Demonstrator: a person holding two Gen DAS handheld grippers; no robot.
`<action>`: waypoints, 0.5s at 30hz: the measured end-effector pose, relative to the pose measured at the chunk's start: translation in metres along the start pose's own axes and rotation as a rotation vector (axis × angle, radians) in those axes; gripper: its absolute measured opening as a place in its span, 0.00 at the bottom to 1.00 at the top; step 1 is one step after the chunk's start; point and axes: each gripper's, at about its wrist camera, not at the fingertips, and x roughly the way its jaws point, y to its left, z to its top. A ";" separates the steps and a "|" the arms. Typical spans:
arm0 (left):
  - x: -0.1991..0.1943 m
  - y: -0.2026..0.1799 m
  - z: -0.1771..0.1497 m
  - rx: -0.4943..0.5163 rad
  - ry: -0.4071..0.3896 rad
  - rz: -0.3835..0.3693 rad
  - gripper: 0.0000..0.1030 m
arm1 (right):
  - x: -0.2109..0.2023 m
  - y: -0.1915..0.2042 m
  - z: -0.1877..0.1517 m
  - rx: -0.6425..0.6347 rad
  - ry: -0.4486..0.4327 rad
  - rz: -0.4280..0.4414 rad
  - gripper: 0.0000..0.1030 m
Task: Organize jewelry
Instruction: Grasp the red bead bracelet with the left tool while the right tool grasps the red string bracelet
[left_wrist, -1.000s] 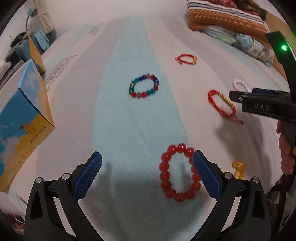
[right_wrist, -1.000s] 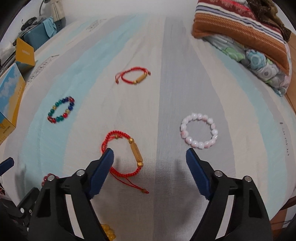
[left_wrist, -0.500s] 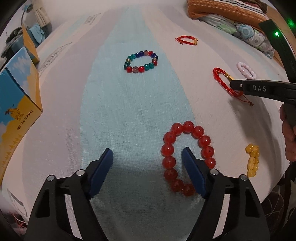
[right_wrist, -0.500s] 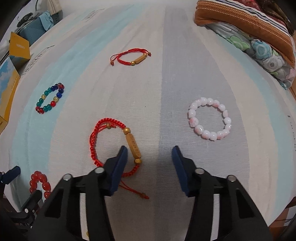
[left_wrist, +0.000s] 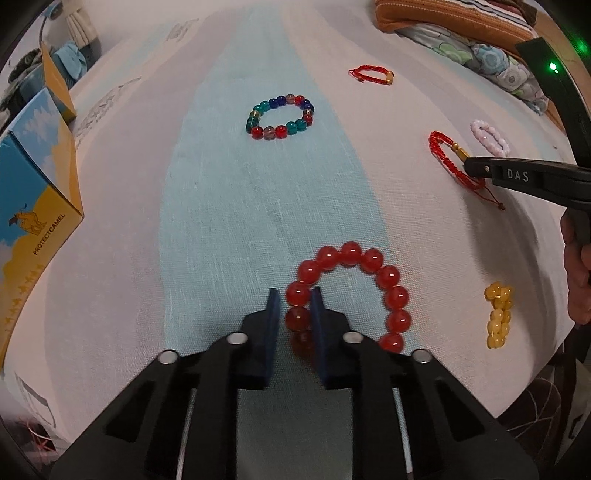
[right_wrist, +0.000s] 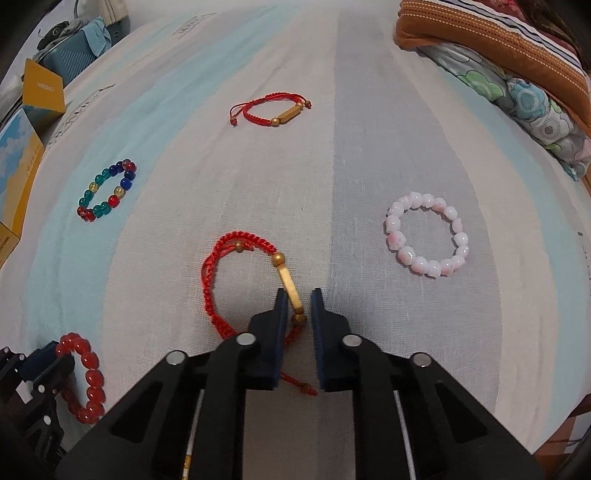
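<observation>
My left gripper (left_wrist: 295, 295) is shut on the left side of a red bead bracelet (left_wrist: 384, 275) lying on the striped bedsheet. My right gripper (right_wrist: 298, 297) is shut on the gold bar of a red cord bracelet (right_wrist: 221, 266); it also shows in the left wrist view (left_wrist: 448, 158). A multicolour bead bracelet (left_wrist: 280, 117), a second red cord bracelet (right_wrist: 269, 110), a pink-white bead bracelet (right_wrist: 428, 234) and a yellow bead bracelet (left_wrist: 498, 314) lie loose on the sheet.
A blue and yellow cardboard box (left_wrist: 33, 177) stands at the left. Folded blankets and a pillow (right_wrist: 498, 48) lie at the far right. The bed's near edge runs just behind both grippers.
Both grippers have come down and forward and closed. The left one shut on the red bead bracelet, the right one on the red cord bracelet's gold bar.
</observation>
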 end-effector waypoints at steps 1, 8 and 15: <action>0.000 0.001 0.001 -0.003 0.002 -0.002 0.13 | 0.000 -0.001 0.000 0.004 0.000 0.002 0.08; -0.009 0.005 0.004 -0.012 -0.006 -0.032 0.13 | -0.004 -0.006 -0.003 0.027 -0.006 0.021 0.08; -0.023 0.008 0.006 -0.028 -0.030 -0.047 0.13 | -0.011 -0.008 -0.004 0.040 -0.018 0.026 0.08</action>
